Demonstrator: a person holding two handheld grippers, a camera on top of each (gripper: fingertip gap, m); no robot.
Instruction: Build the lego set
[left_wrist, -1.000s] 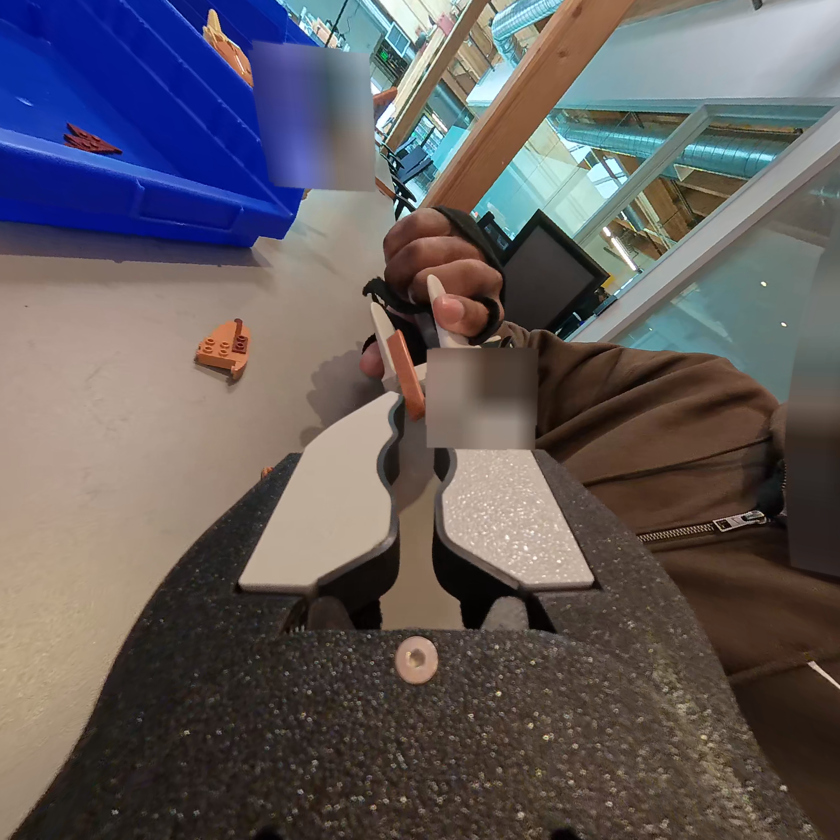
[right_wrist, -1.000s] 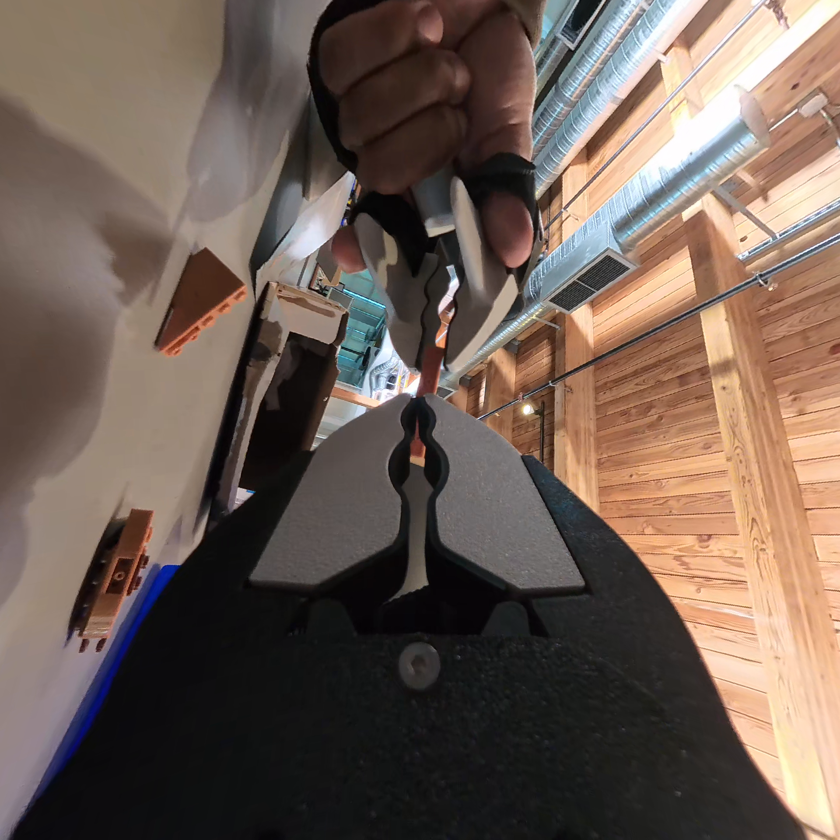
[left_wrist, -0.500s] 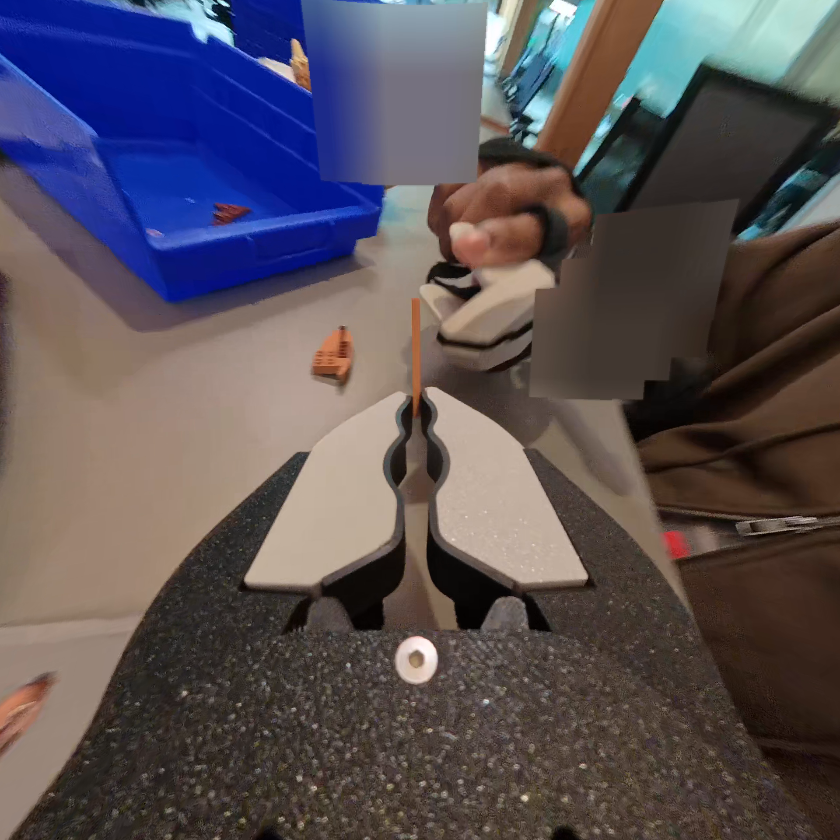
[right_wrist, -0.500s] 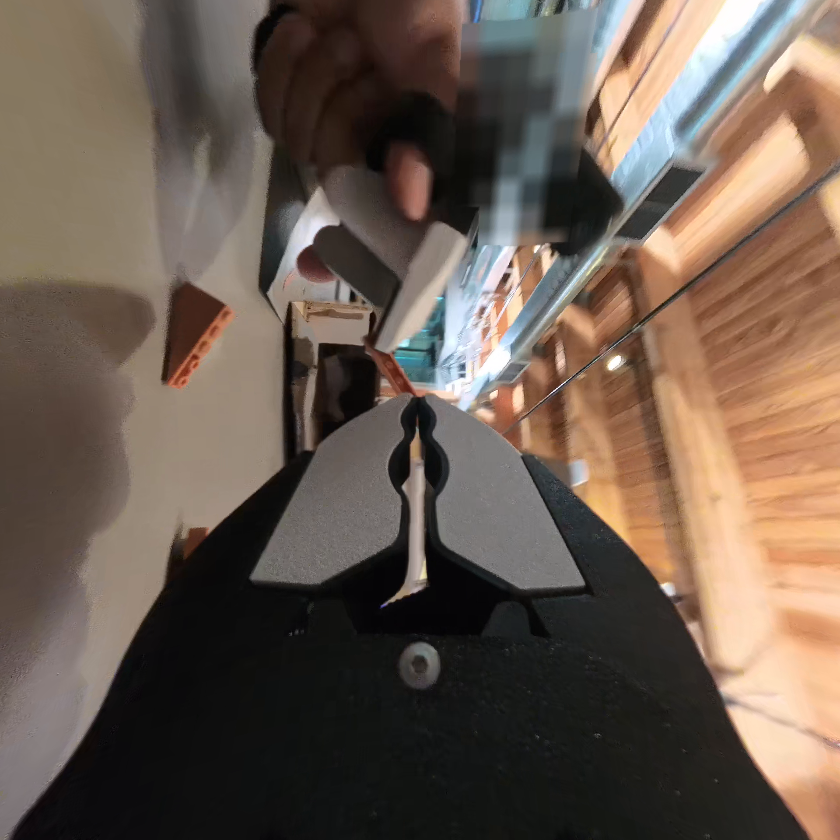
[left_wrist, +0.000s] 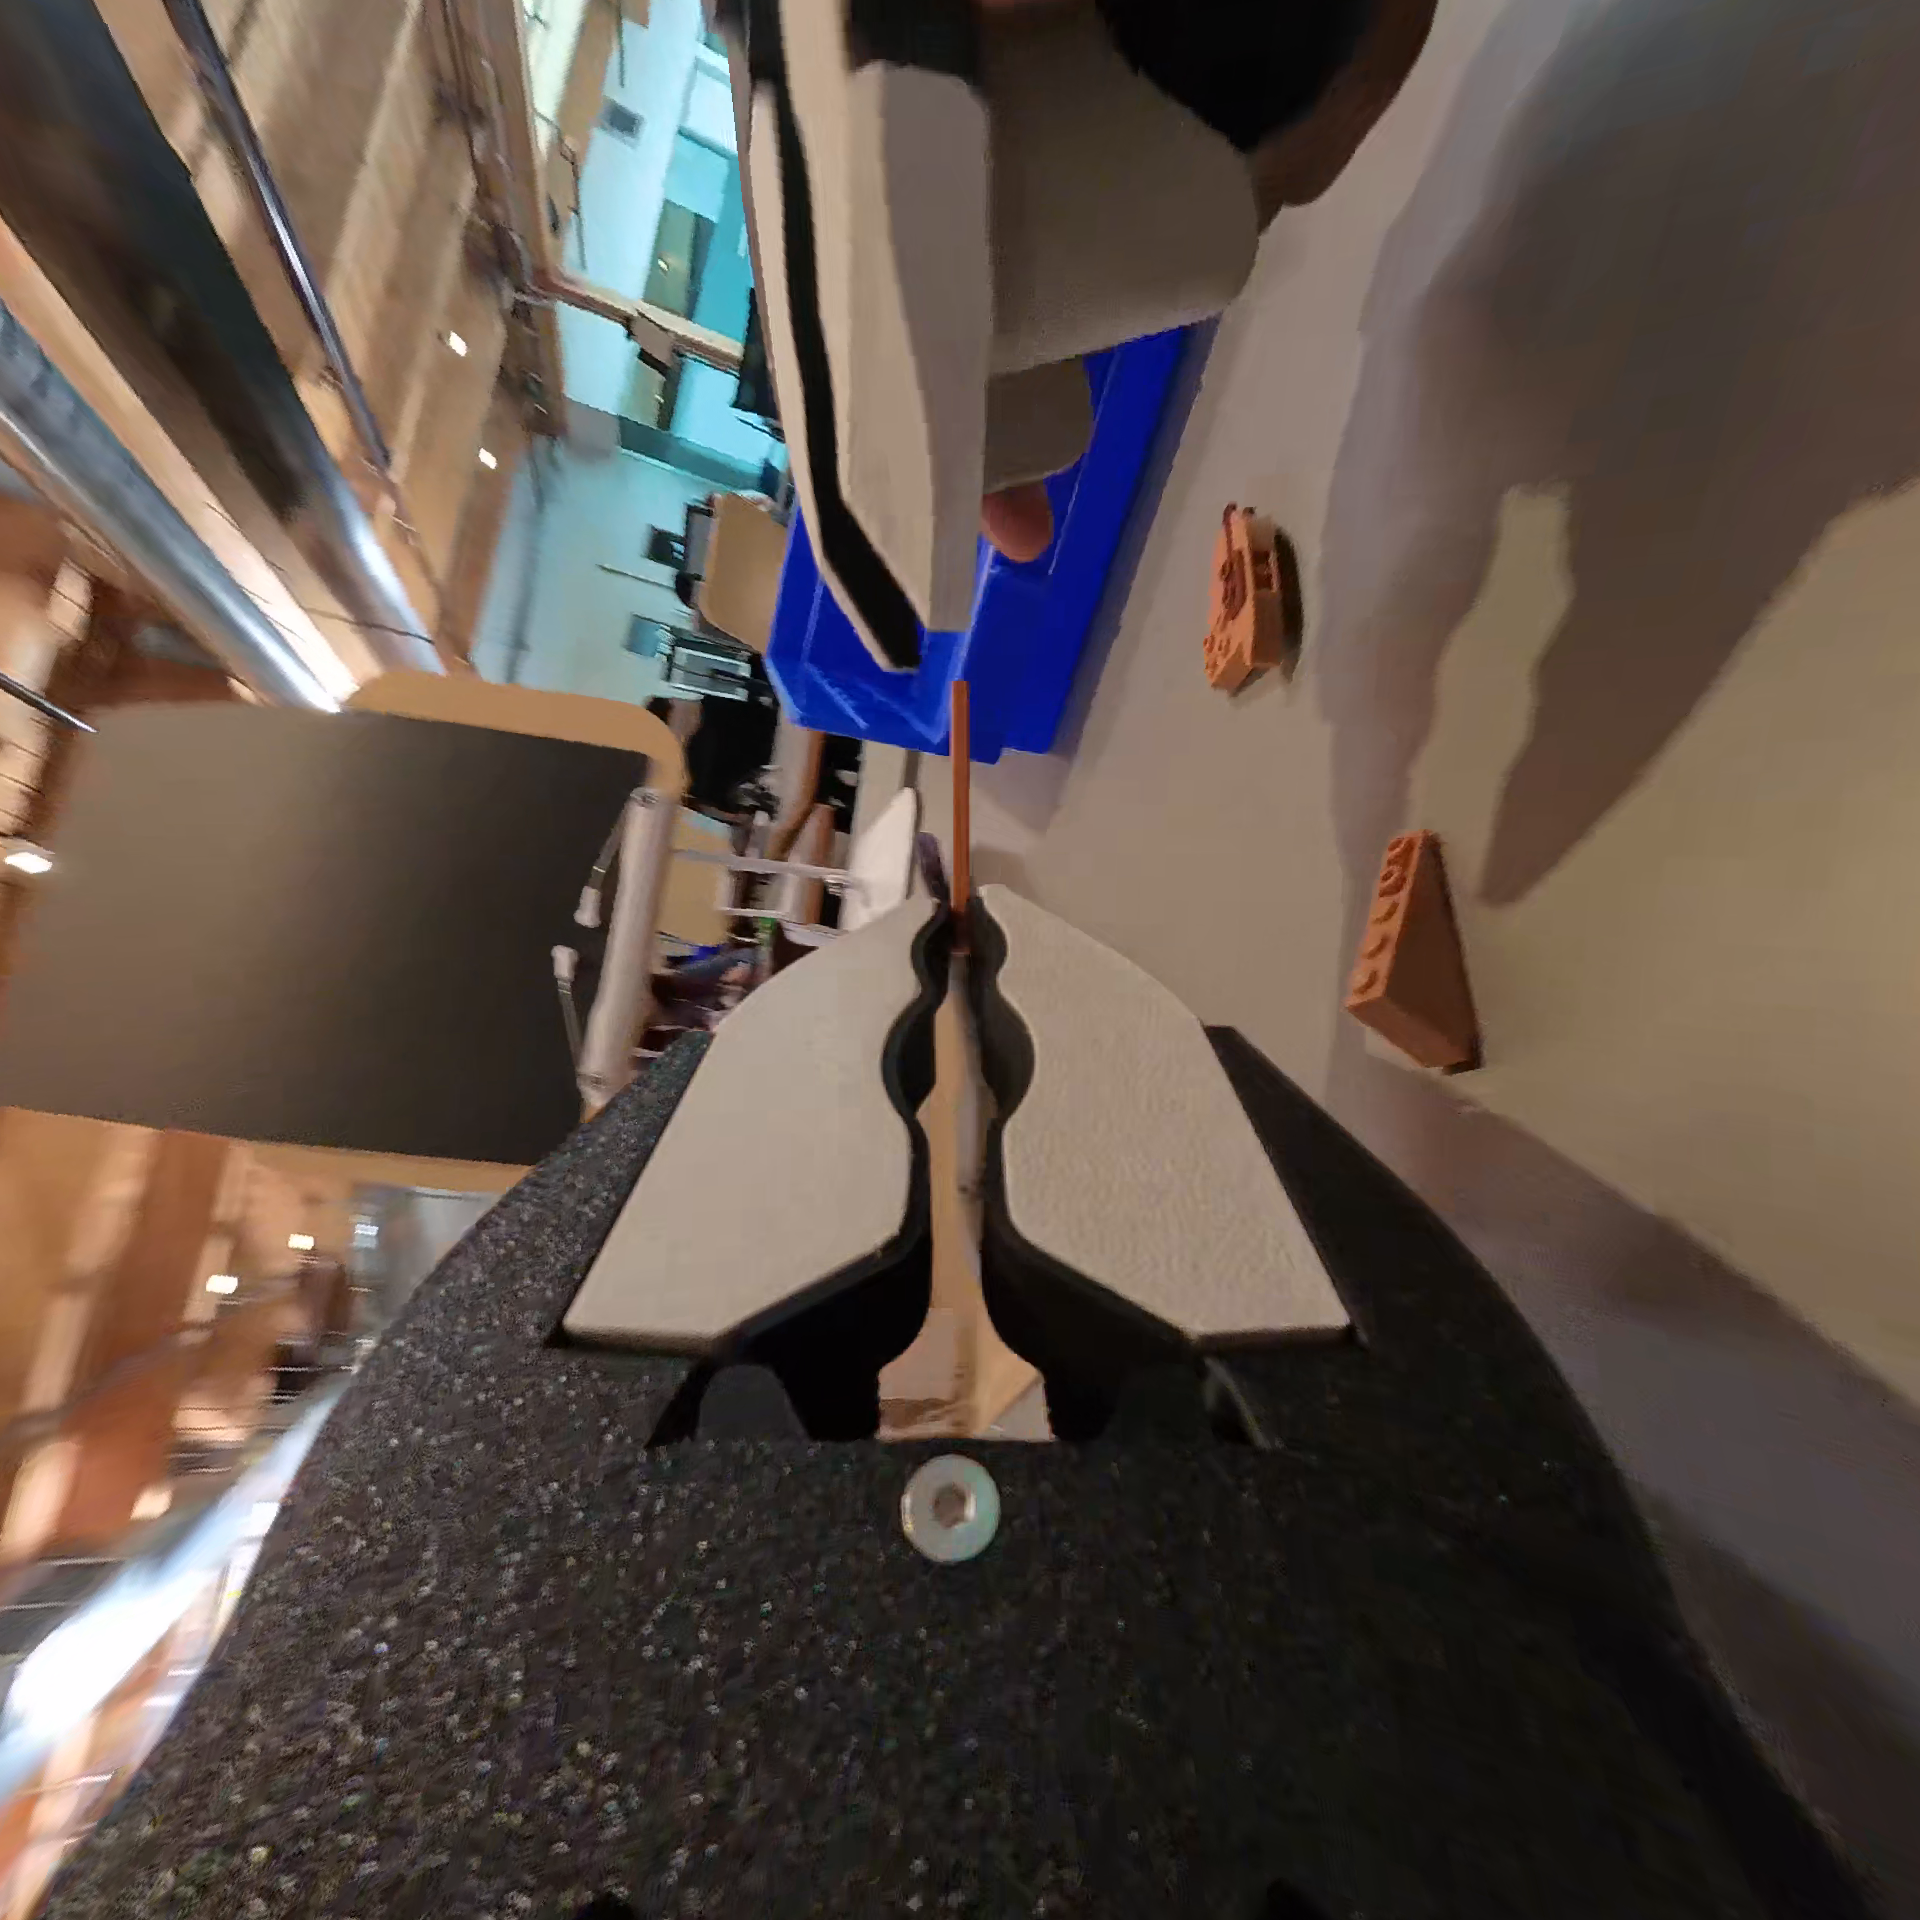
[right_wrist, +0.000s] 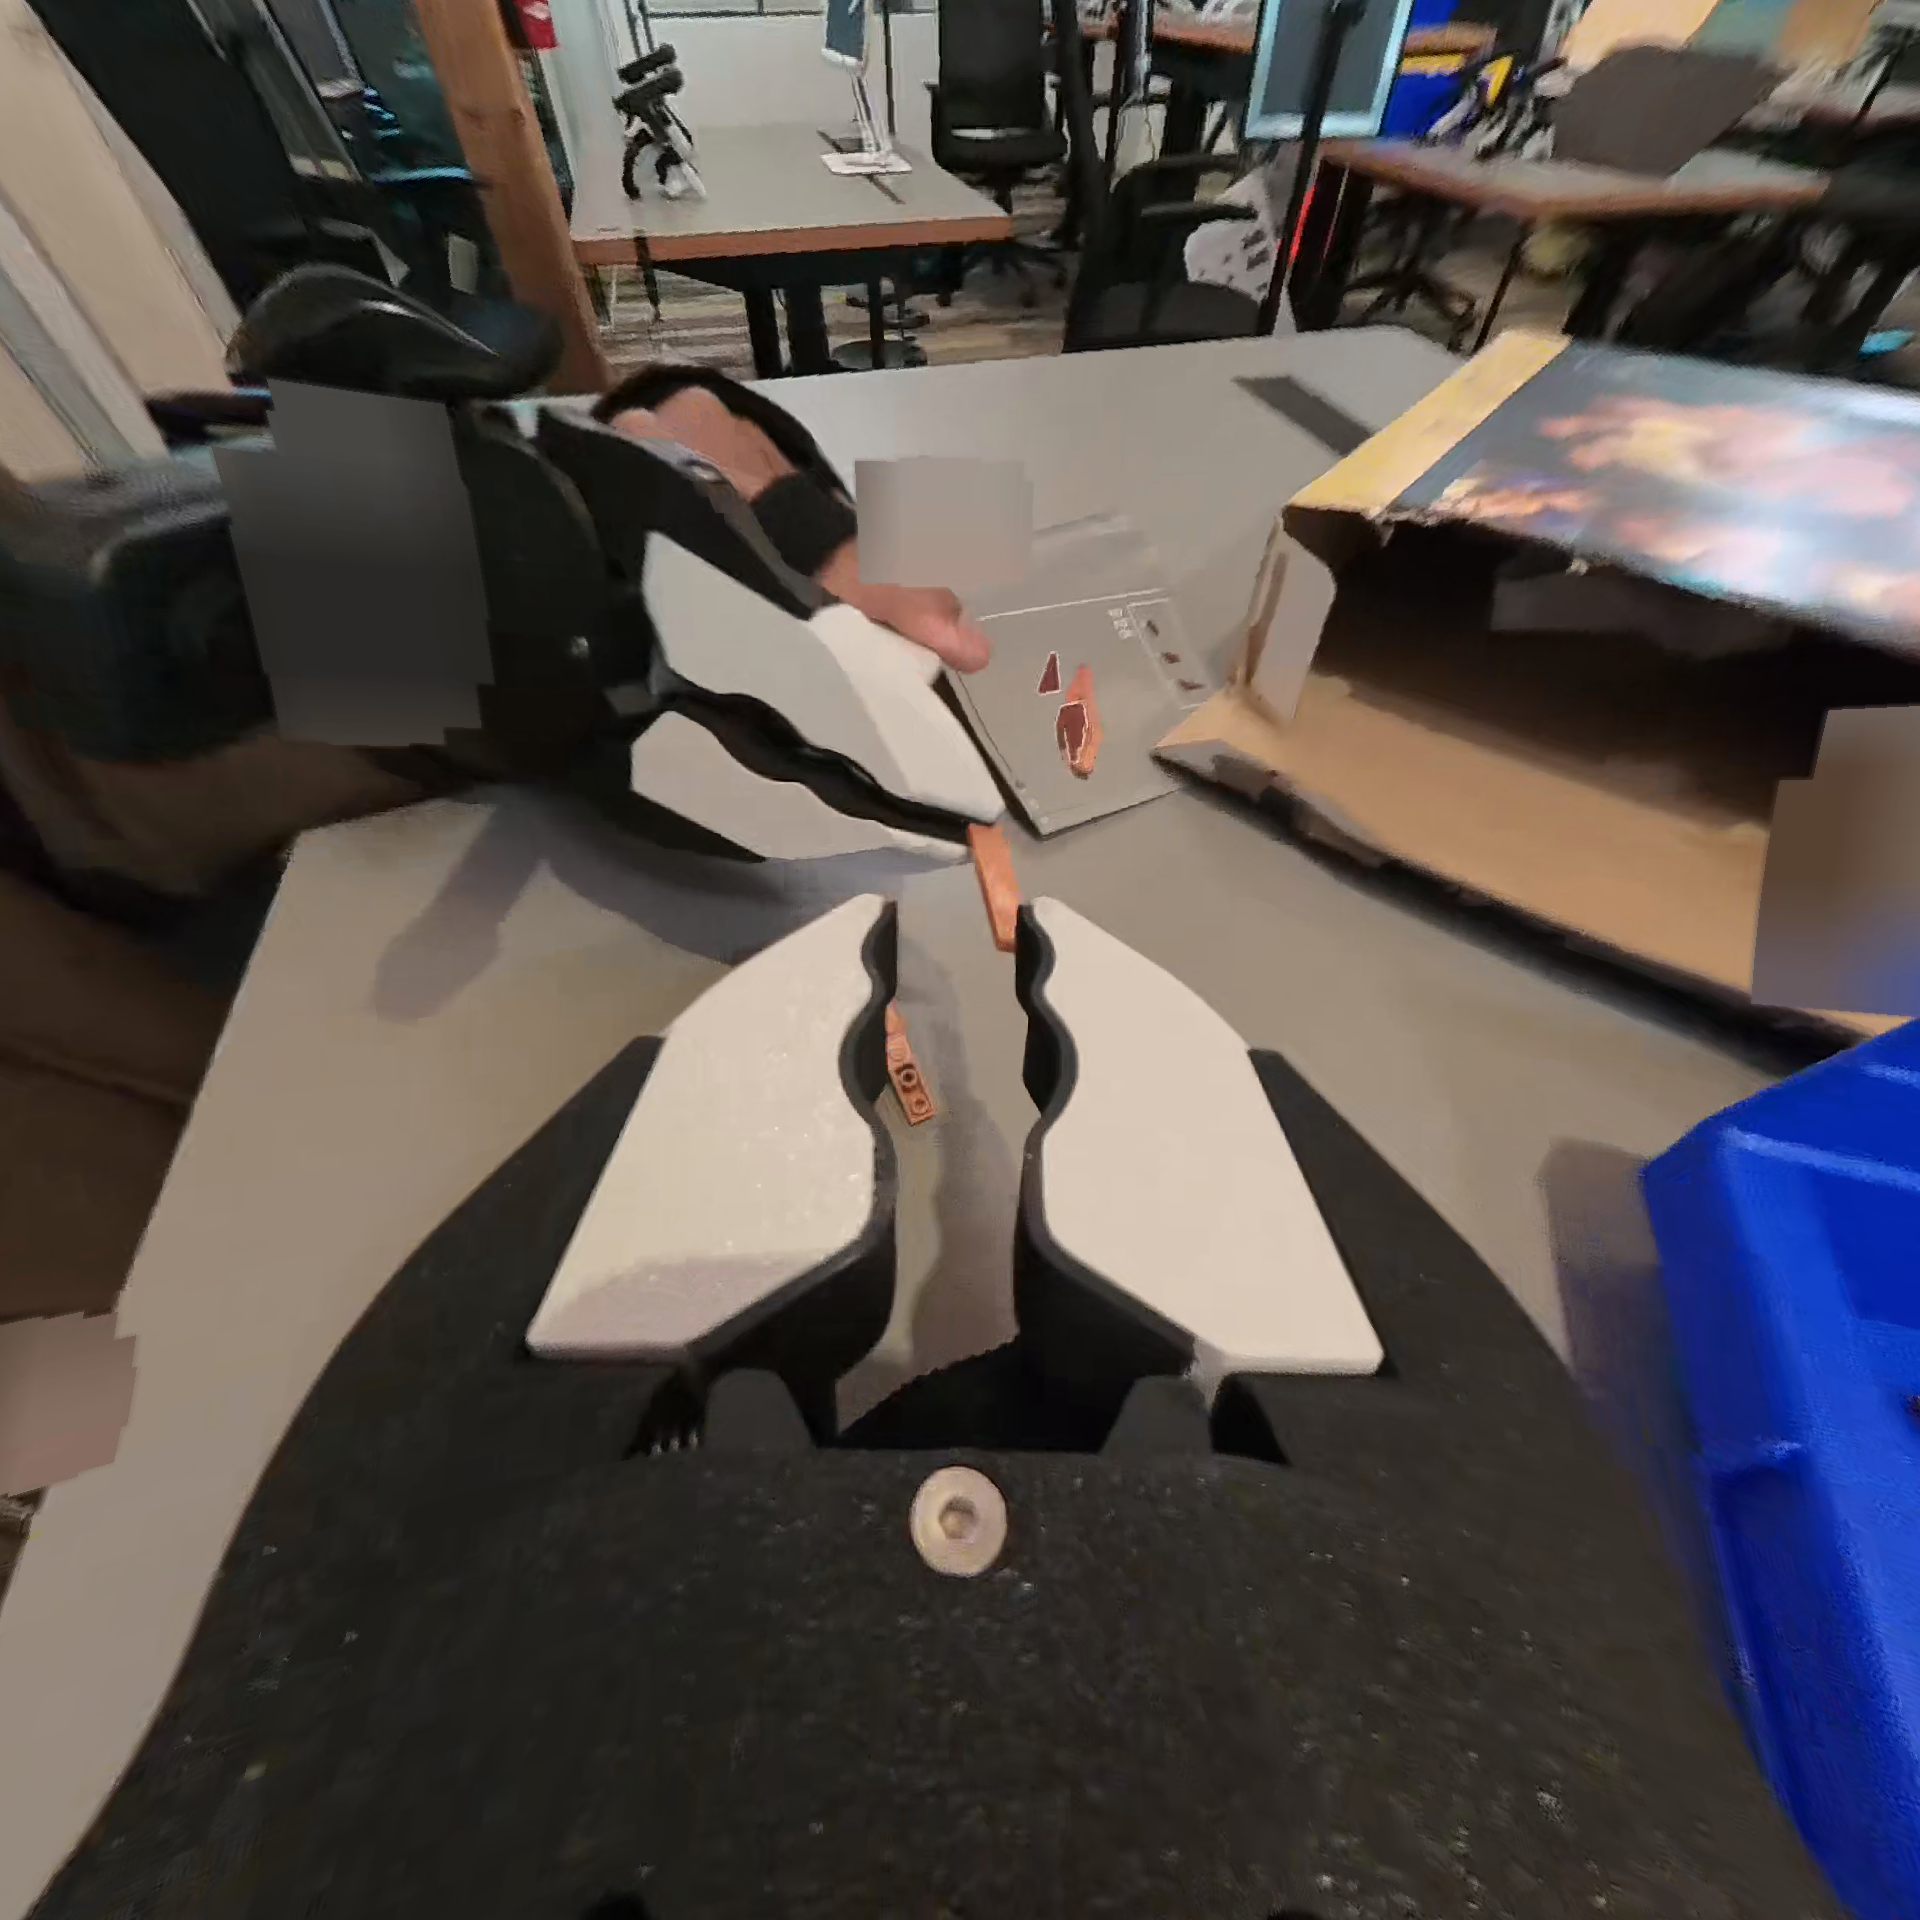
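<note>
Above the grey table (right_wrist: 644, 925), my left gripper (left_wrist: 961, 914) pinches a thin orange plate (left_wrist: 961, 800) by one end; my right gripper (right_wrist: 956, 914) stands open beside it. I judge it light, stiff, slippery; grip its flat faces.

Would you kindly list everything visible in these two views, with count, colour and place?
Thin plate: one, orange-brown, pinched at the left gripper's tips.
Loose bricks: two orange ones in the left view, a wedge and a studded piece; one small on the grey table.
Bin: one, blue, table edge.
Cardboard box: one, open, far right.
Instruction sheet: one, grey, beside the box.
Left gripper: shut on the plate.
Right gripper: jaws apart, holding nothing.
</note>
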